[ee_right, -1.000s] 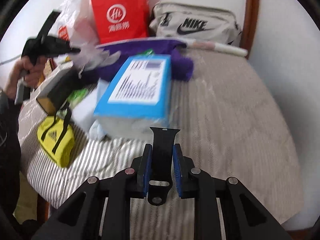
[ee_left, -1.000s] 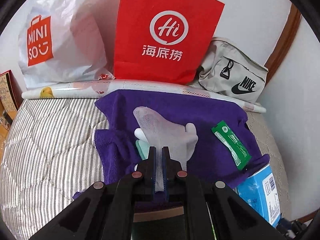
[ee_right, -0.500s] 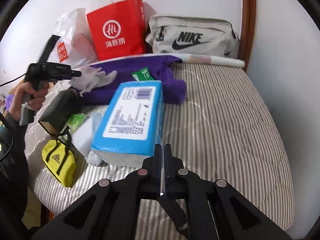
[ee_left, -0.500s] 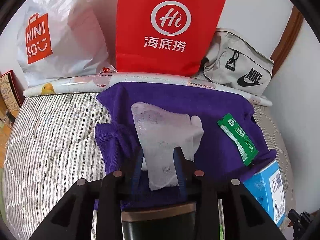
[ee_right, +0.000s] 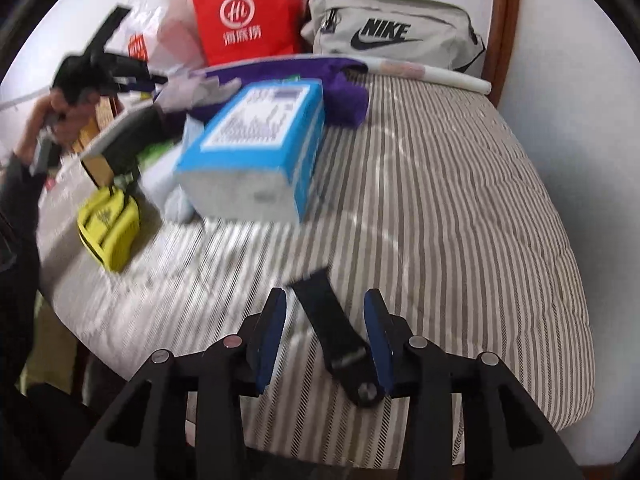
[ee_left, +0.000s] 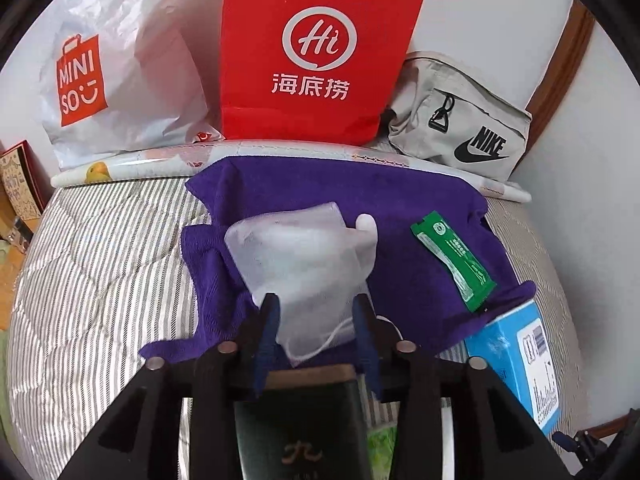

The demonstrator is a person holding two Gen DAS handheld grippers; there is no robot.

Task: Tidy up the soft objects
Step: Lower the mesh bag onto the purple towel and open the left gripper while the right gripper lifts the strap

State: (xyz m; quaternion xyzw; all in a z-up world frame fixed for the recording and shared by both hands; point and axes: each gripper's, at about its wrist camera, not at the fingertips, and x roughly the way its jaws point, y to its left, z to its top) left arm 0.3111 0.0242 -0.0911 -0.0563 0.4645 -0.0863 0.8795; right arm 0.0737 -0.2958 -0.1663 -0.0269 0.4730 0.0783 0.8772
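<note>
Left gripper (ee_left: 316, 312): fingers spreading apart, a translucent white mesh pouch (ee_left: 308, 256) lying between them unpinched, resting on a purple towel (ee_left: 400, 216) alongside a green sachet (ee_left: 454, 260), all on the striped bed (ee_left: 100, 264). Right gripper (ee_right: 326, 320): fingers likewise spreading, a black strap (ee_right: 332, 328) lying loose between them on the striped bed, nearer the right-hand finger, though contact cannot be told. Backdrop against the wall: white Miniso bag (ee_left: 116, 80), red paper bag (ee_left: 316, 52), grey Nike pouch (ee_left: 460, 128), rolled paper (ee_left: 280, 148); blue box (ee_right: 260, 140) beside the towel, yellow pouch (ee_right: 108, 220) near the bed's edge.
</note>
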